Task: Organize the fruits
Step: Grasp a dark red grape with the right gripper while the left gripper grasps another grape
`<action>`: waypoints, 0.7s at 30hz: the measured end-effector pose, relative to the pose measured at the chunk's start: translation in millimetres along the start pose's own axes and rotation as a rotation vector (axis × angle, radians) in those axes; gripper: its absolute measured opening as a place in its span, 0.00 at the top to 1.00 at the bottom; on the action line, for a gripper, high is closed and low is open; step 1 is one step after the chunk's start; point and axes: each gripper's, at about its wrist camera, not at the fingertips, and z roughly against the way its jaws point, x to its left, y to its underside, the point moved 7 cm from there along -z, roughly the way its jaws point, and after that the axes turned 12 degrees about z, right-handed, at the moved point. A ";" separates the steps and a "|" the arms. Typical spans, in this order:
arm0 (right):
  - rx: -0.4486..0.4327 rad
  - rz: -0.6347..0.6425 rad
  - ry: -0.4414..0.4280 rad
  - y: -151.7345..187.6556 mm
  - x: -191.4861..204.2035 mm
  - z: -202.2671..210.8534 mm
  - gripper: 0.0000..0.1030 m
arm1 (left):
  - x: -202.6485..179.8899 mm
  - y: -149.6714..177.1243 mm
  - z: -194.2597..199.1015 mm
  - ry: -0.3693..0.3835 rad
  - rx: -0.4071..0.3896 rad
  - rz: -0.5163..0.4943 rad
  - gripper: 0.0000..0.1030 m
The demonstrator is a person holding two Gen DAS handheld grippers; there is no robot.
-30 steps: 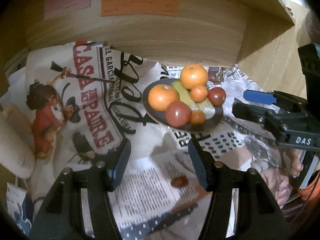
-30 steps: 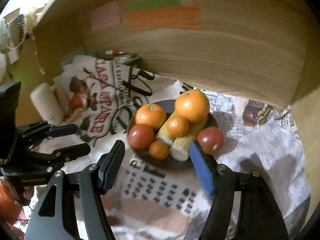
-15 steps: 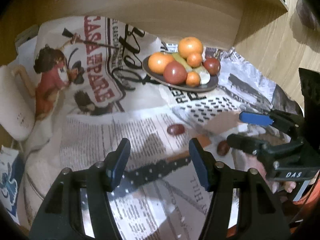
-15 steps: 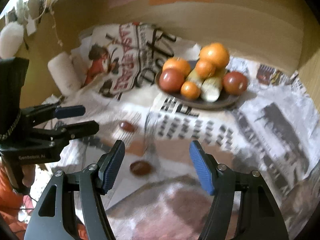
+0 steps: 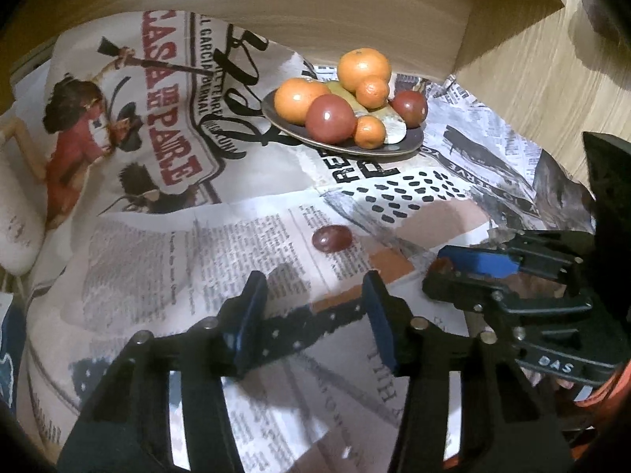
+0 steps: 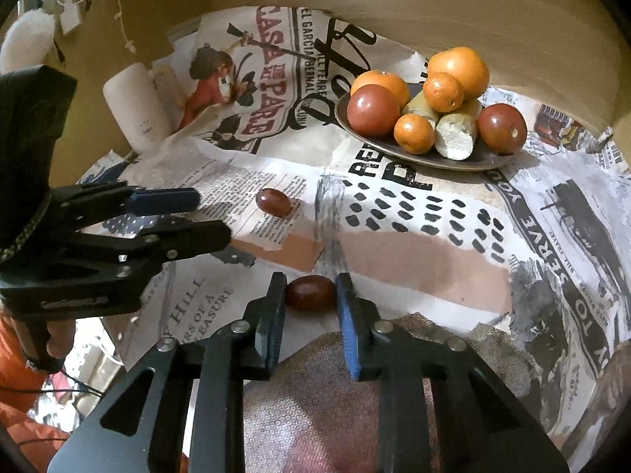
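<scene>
A dark plate [image 5: 410, 144] [image 6: 485, 159] at the back holds oranges, red-brown round fruits and pale sugarcane pieces. Two small dark red oval fruits lie loose on the newspaper. My right gripper [image 6: 309, 293] has closed in around the nearer one [image 6: 310, 298], its fingers touching both sides. The other loose fruit [image 5: 331, 238] [image 6: 273, 202] lies just ahead of my left gripper [image 5: 315, 295], which is open and empty above the paper. The right gripper also shows in the left wrist view [image 5: 465, 272], the left one in the right wrist view [image 6: 189, 216].
Newspaper sheets cover the table [image 5: 157, 236]. A wooden wall [image 6: 434, 12] stands close behind the plate. A white cylinder [image 6: 136, 106] lies at the left edge. A woven mat [image 6: 315, 394] lies under my right gripper.
Both grippers pulled back from the plate and dropped low over the paper. My right gripper narrowed from wide open onto the nearer loose red fruit.
</scene>
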 end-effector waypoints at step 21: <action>-0.063 -0.064 0.090 -4.5 -53.5 29.2 0.77 | -12.4 -21.0 -35.5 -0.020 0.021 -0.014 0.76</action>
